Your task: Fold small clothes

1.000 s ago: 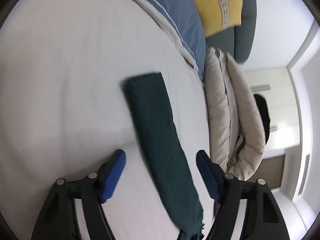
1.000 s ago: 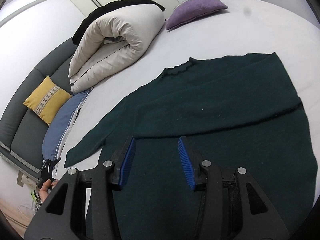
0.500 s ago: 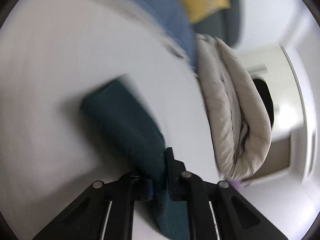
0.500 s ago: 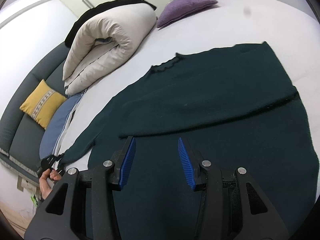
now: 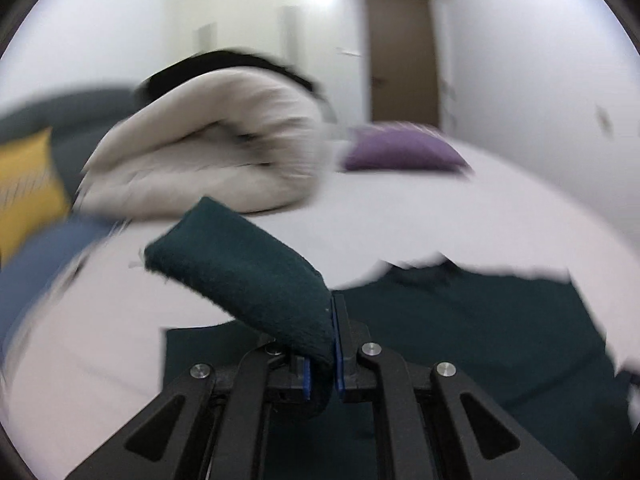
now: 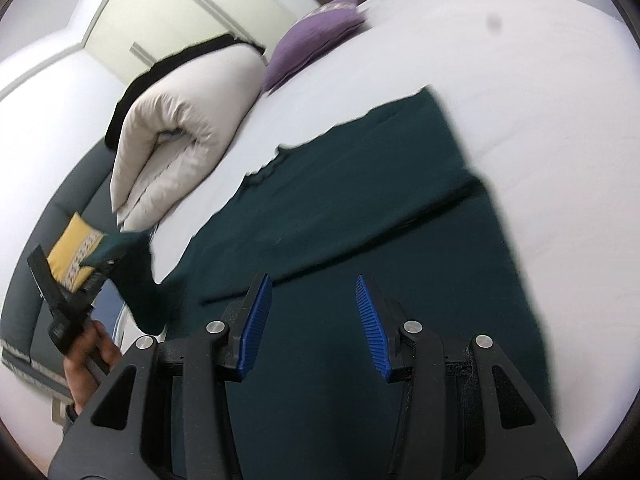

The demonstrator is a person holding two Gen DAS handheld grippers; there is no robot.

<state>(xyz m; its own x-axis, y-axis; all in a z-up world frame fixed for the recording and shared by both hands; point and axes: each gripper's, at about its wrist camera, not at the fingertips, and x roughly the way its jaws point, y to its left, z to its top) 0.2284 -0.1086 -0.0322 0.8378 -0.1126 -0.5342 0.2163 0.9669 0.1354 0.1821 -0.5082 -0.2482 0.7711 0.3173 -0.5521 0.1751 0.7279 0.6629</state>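
A: What does this panel show?

B: My left gripper [image 5: 320, 354] is pinched on the sleeve [image 5: 240, 276] of the dark green sweater [image 6: 360, 240], holding it lifted off the white bed [image 6: 520, 60]. The cuff end pokes forward past the pads. My right gripper [image 6: 314, 320] hovers over the sweater's lower body, its blue pads spread apart with nothing between them. The sweater lies flat on the bed; one sleeve is already folded across the chest.

A: What could go wrong from here?

B: In my judgement, three things. The pinch sits near the cuff, so a quick swing could slide the knit out from between the pads. Nothing pins the body, so a pull on the sleeve could drag the shoulder and spoil the fold already laid. And the sleeve could land twisted or bunched instead of flat across the chest.

A: How does it differ from the earlier panel?

B: A second ago my left gripper stood wide open, straddling the sleeve as it lay flat on the sheet. It has since closed on the cloth and raised it, and its view has swung round, so that the rolled duvet [image 5: 200, 152] and purple pillow [image 5: 400, 148] now lie ahead and upright. My right gripper has kept the same spread and sits a little lower over the sweater. My left hand [image 6: 88, 360] shows in the right view, carrying the sleeve.
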